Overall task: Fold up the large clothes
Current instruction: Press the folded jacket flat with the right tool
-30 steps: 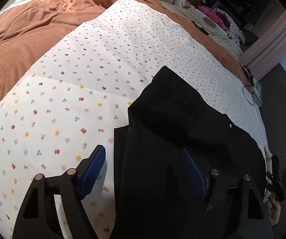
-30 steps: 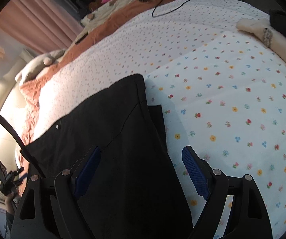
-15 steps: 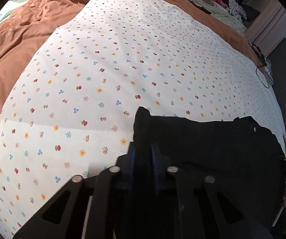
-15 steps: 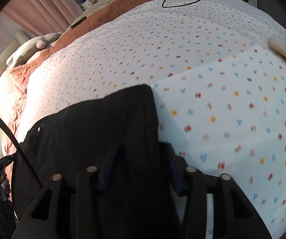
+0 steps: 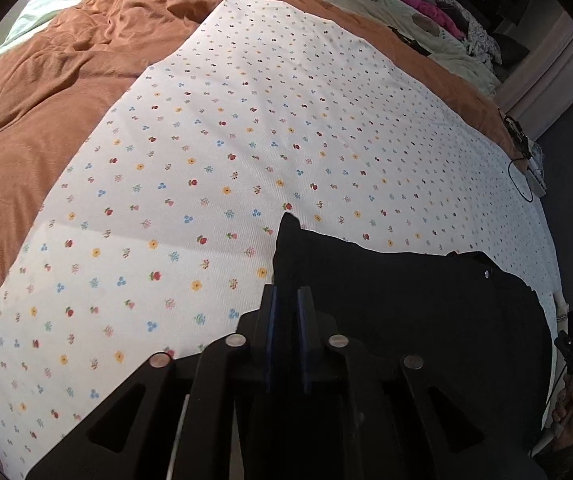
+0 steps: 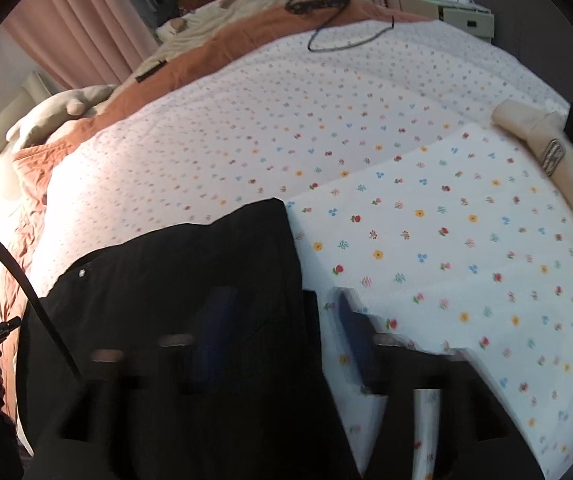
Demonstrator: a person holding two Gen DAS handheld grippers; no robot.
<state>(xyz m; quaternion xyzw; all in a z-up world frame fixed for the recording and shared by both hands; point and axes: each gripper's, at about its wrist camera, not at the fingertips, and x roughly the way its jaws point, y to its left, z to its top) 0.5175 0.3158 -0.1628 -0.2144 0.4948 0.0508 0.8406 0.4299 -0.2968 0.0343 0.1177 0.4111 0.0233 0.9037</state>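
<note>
Black garment (image 5: 406,300) lies soft and limp on the flowered sheet (image 5: 246,120); left tool (image 5: 288,304) pinches its near-left corner, while right tool (image 6: 282,316) has just opened, released.

Both views fisheye: black vignette at corners, bed edges bowed. Left wrist view sharp, evenly lit, with a soft sunlit band across the flowered sheet (image 5: 246,140). Right wrist view motion-blurred, claw (image 6: 286,332) smeared; strong warm glare at left edge, black garment (image 6: 174,280) lost in shadow.
</note>
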